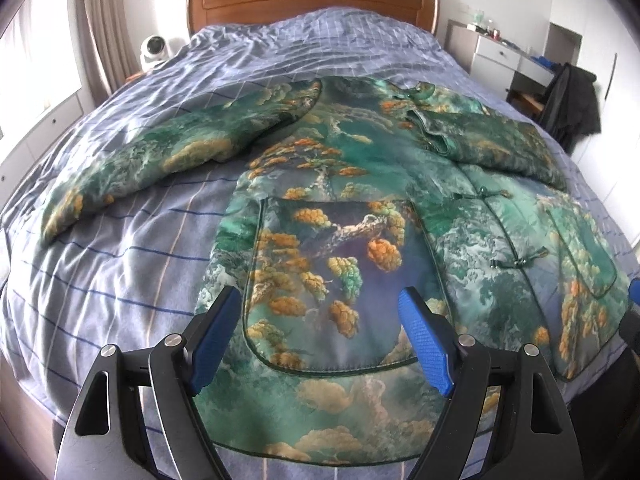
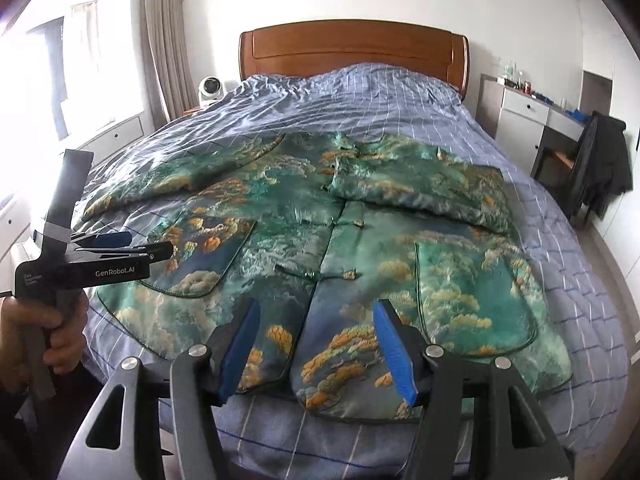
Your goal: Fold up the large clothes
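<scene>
Blue-padded left gripper (image 1: 322, 336) hangs spread over the jacket (image 1: 340, 216) hem; right gripper (image 2: 316, 344) likewise gapes, gripping nothing. One jacket lies face-up on the bed (image 2: 400, 92), spread flat for folding: one sleeve (image 2: 420, 188) crosses the chest, the other (image 1: 160, 160) lies outstretched. Two patch pockets, apparently three fastenings.

Daylight enters from the window (image 2: 60, 80) at the left, which is blown out to white glare in both views. The bedcover (image 1: 120, 280) is evenly lit with soft creases and faint shadows. The satin jacket (image 2: 360, 240) shows a mild sheen. Fisheye distortion bows the bed and walls toward dark, vignetted corners. Focus is fairly sharp centrally, softening toward the rims.
</scene>
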The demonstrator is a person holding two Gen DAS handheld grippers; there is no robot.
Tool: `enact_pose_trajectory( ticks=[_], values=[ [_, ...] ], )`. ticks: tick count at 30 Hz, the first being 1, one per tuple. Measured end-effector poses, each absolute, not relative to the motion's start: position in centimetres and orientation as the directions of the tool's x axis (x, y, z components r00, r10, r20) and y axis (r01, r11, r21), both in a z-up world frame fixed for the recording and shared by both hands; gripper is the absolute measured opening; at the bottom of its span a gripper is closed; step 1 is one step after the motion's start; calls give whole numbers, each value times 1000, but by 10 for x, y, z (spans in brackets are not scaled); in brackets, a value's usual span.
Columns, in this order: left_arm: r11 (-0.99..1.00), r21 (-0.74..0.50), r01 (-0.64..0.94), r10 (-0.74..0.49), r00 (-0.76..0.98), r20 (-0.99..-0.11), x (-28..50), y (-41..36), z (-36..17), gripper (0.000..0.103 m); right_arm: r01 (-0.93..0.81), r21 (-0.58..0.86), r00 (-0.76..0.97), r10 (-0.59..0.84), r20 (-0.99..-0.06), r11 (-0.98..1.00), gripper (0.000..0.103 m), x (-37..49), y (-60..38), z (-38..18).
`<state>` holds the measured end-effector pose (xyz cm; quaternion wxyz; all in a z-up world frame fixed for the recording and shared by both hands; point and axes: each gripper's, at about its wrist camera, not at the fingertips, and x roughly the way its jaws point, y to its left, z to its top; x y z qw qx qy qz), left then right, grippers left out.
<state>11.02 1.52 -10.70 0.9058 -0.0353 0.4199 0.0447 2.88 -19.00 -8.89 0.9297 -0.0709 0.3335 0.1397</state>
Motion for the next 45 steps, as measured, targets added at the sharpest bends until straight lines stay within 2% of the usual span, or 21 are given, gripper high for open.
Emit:
enact_pose_trajectory(
  ticks=[21, 24, 28, 31, 37, 40, 41, 43, 45],
  values=[
    [977, -72, -198, 69, 621, -781, 109, 56, -113, 82, -336, -58, 741, 226, -633, 940, 60, 17, -177, -92],
    [958, -152, -243, 33, 621, -783, 114, 85, -113, 84, -333, -60, 744, 224, -630, 941, 60, 16, -177, -92],
    [855, -366, -366, -38, 661, -749, 128, 156, -113, 86, -330, -57, 742, 222, -632, 942, 60, 14, -180, -93],
    [732, -474, -490, -22, 678, -734, 142, 217, -120, 89, -331, -55, 737, 222, -639, 942, 60, 13, -181, -95],
    [437, -575, -692, 1, 639, -769, 165, 318, -164, 89, -338, -64, 726, 216, -653, 939, 60, 14, -178, -98],
    [360, -596, -718, 25, 645, -763, 170, 339, -174, 87, -349, -85, 725, 211, -656, 933, 60, 13, -173, -98],
    [353, -591, -726, 40, 643, -765, 172, 344, -174, 83, -353, -90, 724, 211, -657, 931, 60, 13, -172, -98],
    [366, -572, -734, 79, 636, -767, 177, 348, -169, 63, -367, -102, 717, 210, -665, 925, 60, 12, -167, -100],
    [407, -528, -745, 115, 615, -780, 181, 344, -163, 23, -377, -109, 710, 212, -672, 920, 60, 13, -164, -101]
  ],
)
